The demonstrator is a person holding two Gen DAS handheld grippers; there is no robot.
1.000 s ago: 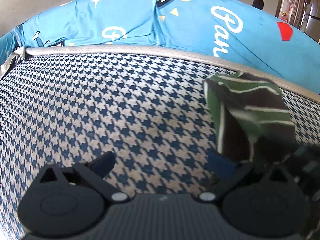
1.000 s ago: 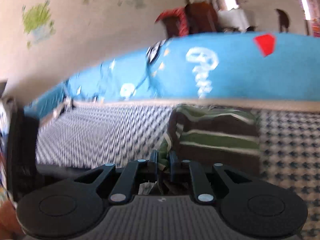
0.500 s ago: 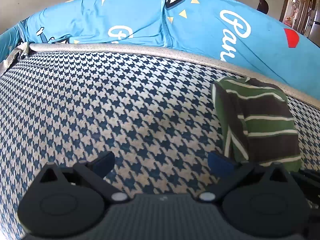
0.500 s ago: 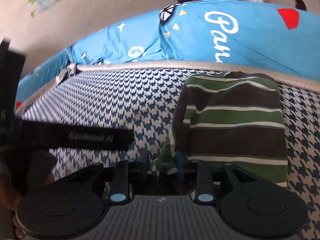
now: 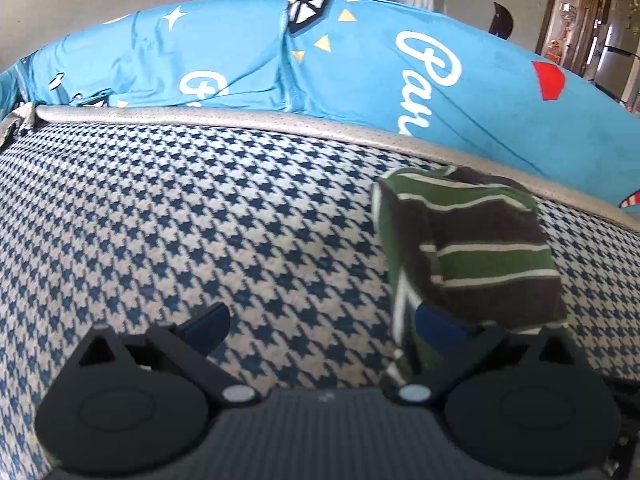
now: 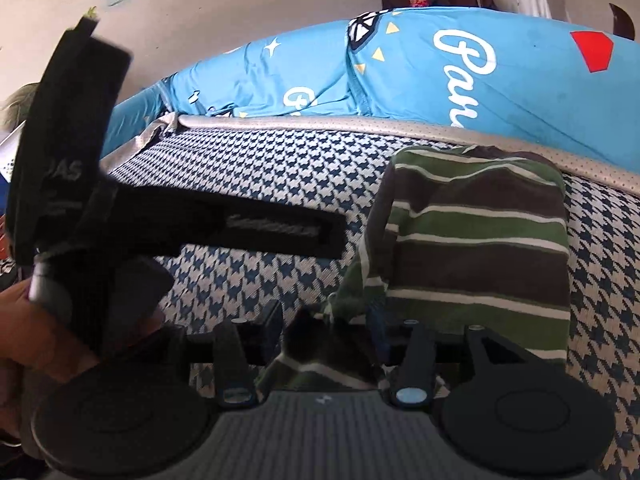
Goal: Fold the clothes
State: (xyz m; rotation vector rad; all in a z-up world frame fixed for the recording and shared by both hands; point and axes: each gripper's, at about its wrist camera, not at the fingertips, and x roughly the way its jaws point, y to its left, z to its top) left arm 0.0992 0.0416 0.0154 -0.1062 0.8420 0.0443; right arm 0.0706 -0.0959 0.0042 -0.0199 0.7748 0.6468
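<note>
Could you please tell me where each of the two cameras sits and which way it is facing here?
Left wrist: sits on the left gripper, looking forward and down over the houndstooth cushion; its own spread fingers show, empty.
Right wrist: sits on the right gripper, facing the folded striped garment; its fingers, which have just been opening, bracket the cloth's near edge, with the left gripper and a hand alongside.
Shared: garment, cushion, blue printed fabric.

Houndstooth mattress (image 5: 200, 208) lying under the tool, blue printed bedding (image 5: 360, 64) bunching beyond it; plain wall (image 6: 224, 12) behind, daylight coming through doorway (image 5: 580, 28) far right.
</note>
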